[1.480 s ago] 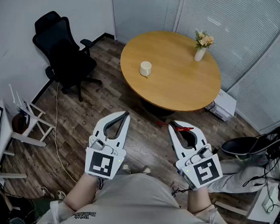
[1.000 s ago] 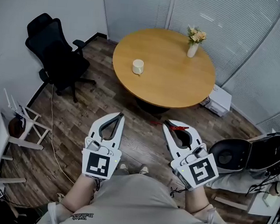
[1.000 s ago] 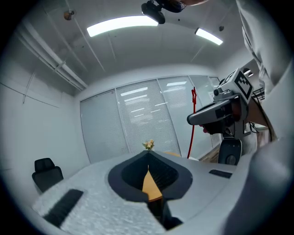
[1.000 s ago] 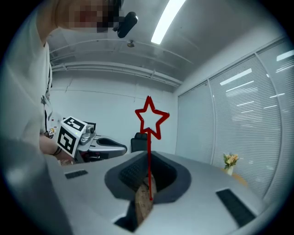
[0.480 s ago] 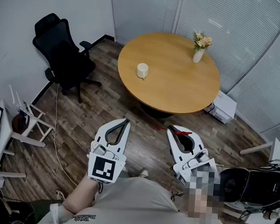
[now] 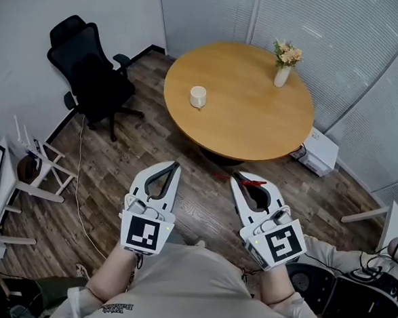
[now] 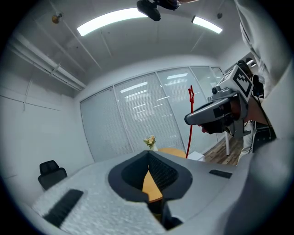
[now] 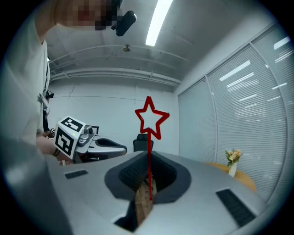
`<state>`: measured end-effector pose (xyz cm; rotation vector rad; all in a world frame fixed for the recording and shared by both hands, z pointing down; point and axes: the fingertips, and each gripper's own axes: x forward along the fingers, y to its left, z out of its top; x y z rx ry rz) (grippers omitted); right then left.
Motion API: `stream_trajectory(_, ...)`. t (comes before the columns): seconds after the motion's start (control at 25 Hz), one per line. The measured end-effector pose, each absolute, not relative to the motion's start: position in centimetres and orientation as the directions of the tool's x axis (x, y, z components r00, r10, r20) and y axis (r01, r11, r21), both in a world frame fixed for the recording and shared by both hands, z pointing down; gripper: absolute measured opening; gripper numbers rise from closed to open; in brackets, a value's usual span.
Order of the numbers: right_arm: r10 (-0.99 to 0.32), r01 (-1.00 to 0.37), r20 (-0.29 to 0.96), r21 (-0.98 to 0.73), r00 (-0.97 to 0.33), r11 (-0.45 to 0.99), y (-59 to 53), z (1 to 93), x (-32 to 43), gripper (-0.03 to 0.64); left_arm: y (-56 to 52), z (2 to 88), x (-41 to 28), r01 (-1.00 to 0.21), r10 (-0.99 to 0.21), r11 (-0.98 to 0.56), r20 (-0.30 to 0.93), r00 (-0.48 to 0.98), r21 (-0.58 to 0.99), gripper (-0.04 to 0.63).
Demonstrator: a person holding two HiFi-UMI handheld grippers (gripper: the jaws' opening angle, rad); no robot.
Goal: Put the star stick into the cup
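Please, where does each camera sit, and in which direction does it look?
Head view: on the head, looking down at table, cup, both forearms.
Left gripper view: on left gripper, facing blinds; right gripper shows.
Right gripper view: on right gripper, jaws shut on star stick, facing wall.
Shared: both gripper views show the vase.

Round wood table (image 6: 243, 117) stood ahead of left gripper (image 6: 175, 165); black chair (image 6: 89, 79) off to its left; wood floor (image 6: 117, 169) below.

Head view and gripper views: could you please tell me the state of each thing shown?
star stick: clamped in right gripper.
right gripper: shut on star stick.
left gripper: shut, empty.
cup: upright on table, without stick.
vase: upright on table, holding flowers.
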<state>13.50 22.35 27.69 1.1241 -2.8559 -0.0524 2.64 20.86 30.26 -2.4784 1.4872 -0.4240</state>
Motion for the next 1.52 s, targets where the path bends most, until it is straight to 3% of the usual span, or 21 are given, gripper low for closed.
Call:
stream_trajectory(0.6, -0.676, -0.675, 0.053, 0.045, -0.735, 0.737, 18.2, 29.1, 13.2, 0.035, 17.4, 31.5, 3.2, -0.804, -0.876, -0.480, 0.140, 0.462, -0.350, 0.021)
stream_trajectory(1.52, -0.734, -0.740, 0.156, 0.031, -0.661, 0.672, -2.9, 31.2, 5.7, 0.035, -3.5, 34.7, -4.1, -0.739, -0.798, -0.602, 0.215, 0.562, -0.302, 0.021)
